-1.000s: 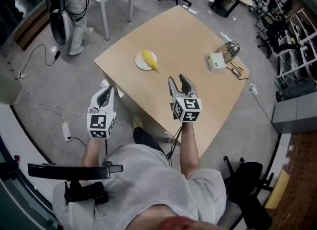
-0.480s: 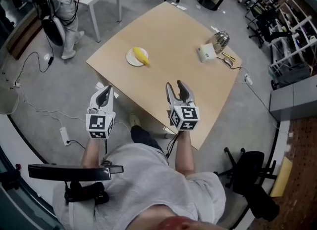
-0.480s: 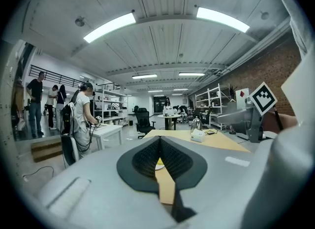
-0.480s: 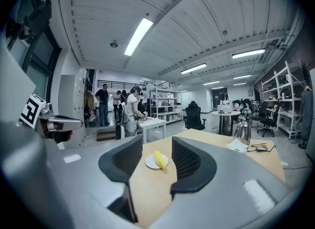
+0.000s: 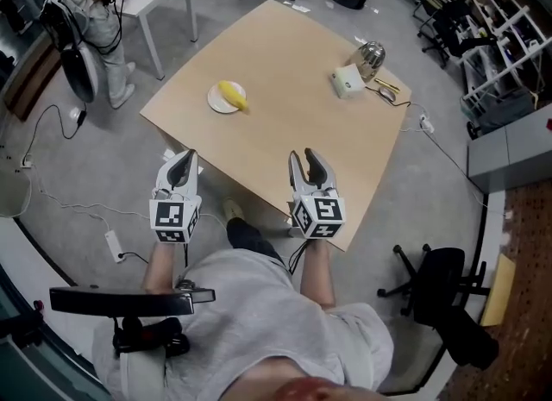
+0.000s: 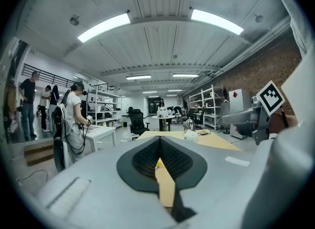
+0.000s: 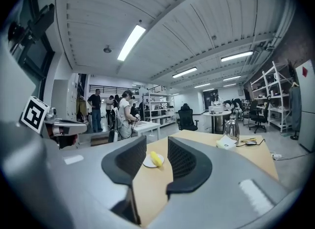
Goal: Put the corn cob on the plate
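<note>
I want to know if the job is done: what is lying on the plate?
A yellow corn cob lies on the white plate, which sits on the table. The part of the plate under the cob is covered.

The person wears a light grey short-sleeved T-shirt [image 5: 259,313]. The left tool [image 5: 183,158] and right tool [image 5: 306,156] are grey shells with black ribbed pads [image 7: 182,160], each bearing a white cube [image 5: 175,221] of black square markers. The right tool's jaws, nothing between them, have just been closing.
</note>
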`<action>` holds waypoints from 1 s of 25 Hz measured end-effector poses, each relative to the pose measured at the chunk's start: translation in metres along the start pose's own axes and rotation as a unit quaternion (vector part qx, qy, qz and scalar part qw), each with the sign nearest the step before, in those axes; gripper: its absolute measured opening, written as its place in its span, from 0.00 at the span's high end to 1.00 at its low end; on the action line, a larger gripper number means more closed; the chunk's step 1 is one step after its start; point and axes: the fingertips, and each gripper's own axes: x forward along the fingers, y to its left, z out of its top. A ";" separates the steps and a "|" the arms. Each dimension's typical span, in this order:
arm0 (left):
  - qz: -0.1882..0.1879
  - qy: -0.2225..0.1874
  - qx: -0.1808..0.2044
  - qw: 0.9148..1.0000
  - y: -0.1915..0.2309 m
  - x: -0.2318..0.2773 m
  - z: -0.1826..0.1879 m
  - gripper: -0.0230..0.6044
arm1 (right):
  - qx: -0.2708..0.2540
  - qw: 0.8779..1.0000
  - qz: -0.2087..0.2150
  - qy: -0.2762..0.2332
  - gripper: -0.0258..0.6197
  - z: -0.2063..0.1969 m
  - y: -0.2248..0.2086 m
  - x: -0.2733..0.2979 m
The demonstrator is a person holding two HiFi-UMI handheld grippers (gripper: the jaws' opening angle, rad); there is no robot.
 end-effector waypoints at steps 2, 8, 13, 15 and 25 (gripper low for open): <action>-0.005 0.000 0.002 1.000 -0.005 -0.001 0.001 0.93 | 0.006 1.000 -0.006 -0.005 0.75 0.000 -0.002 -0.009; -0.014 -0.006 0.005 1.000 -0.015 0.001 0.005 0.93 | -0.004 1.000 -0.022 -0.009 0.79 -0.002 -0.007 -0.024; -0.020 -0.006 0.006 1.000 -0.021 0.003 0.006 0.93 | -0.005 1.000 -0.022 -0.009 0.82 -0.004 -0.004 -0.030; -0.021 -0.007 0.007 1.000 -0.022 0.003 0.007 0.93 | -0.005 1.000 -0.022 -0.009 0.84 -0.004 -0.003 -0.032; -0.019 -0.004 0.007 1.000 -0.021 0.005 0.005 0.93 | -0.003 1.000 -0.014 -0.006 0.85 -0.007 -0.001 -0.028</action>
